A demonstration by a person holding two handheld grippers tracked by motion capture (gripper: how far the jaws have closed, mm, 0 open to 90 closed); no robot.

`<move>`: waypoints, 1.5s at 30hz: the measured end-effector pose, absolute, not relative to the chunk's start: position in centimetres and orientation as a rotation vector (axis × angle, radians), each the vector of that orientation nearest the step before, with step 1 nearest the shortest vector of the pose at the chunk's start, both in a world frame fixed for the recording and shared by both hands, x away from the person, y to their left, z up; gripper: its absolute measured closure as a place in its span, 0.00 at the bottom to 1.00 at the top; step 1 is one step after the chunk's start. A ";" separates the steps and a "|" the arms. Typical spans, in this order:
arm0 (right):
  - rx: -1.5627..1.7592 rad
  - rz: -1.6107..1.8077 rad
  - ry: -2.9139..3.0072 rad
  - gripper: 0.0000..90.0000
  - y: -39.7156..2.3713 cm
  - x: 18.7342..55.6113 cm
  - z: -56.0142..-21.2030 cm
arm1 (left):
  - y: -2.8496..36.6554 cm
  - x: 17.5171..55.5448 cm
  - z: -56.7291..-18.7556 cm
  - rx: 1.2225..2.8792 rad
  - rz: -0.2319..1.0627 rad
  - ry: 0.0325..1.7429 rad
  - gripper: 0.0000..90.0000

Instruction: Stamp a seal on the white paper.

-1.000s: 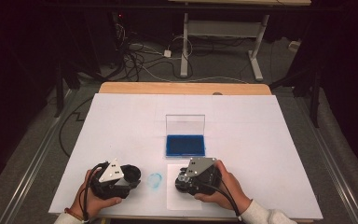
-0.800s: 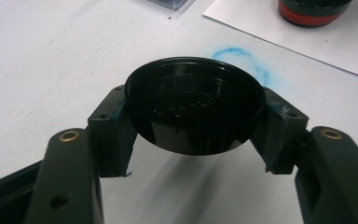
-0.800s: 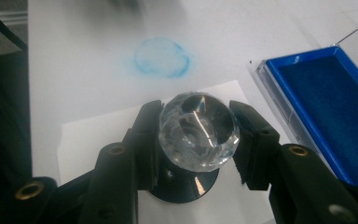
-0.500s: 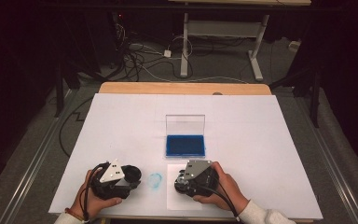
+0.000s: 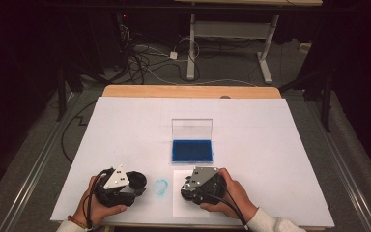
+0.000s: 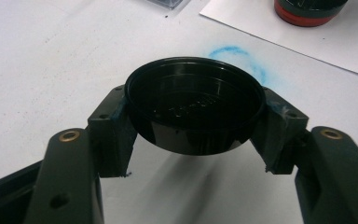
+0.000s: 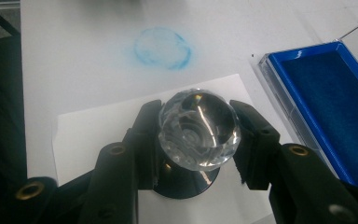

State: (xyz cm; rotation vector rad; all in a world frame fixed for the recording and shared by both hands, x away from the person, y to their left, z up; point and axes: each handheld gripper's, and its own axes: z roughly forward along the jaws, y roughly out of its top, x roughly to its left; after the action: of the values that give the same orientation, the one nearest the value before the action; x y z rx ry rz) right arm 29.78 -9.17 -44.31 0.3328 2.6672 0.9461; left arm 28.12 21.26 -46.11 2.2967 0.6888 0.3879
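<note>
A round black cap (image 6: 195, 100) sits between the jaws of my left gripper (image 6: 195, 119), which is shut on its sides just above the table. In the high view that gripper (image 5: 134, 183) is at the near left. My right gripper (image 7: 199, 135) is shut on the clear faceted knob (image 7: 198, 123) of a stamp whose dark round base (image 7: 186, 186) stands on a white sheet of paper (image 7: 93, 126). From above, the right gripper (image 5: 189, 191) rests over that sheet (image 5: 183, 211). The stamp's red and black base (image 6: 310, 9) also appears in the left gripper view.
An open blue ink pad (image 5: 192, 150) with its clear lid (image 5: 192, 129) upright lies beyond the grippers at mid-table. A smudged blue ring mark (image 5: 161, 187) is on the white table cover (image 5: 270, 145) between the two grippers. Cables and desk legs lie on the floor beyond.
</note>
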 end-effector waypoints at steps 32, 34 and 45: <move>0.344 0.969 2.674 0.64 -9.3 30.1 -44.4 | 21.1 28.1 -46.2 2.299 0.376 0.685 0.41; 0.328 0.940 2.666 0.64 -9.2 29.8 -44.4 | 21.1 28.1 -46.2 2.298 0.375 0.686 0.41; 0.321 0.919 2.648 0.64 -9.0 29.6 -44.4 | 21.0 28.2 -46.2 2.299 0.373 0.687 0.41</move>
State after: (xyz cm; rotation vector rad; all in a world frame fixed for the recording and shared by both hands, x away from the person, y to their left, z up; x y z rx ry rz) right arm 29.57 -8.97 -44.43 0.3212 2.6479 0.9187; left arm 28.16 21.03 -46.17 2.2992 0.6869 0.3734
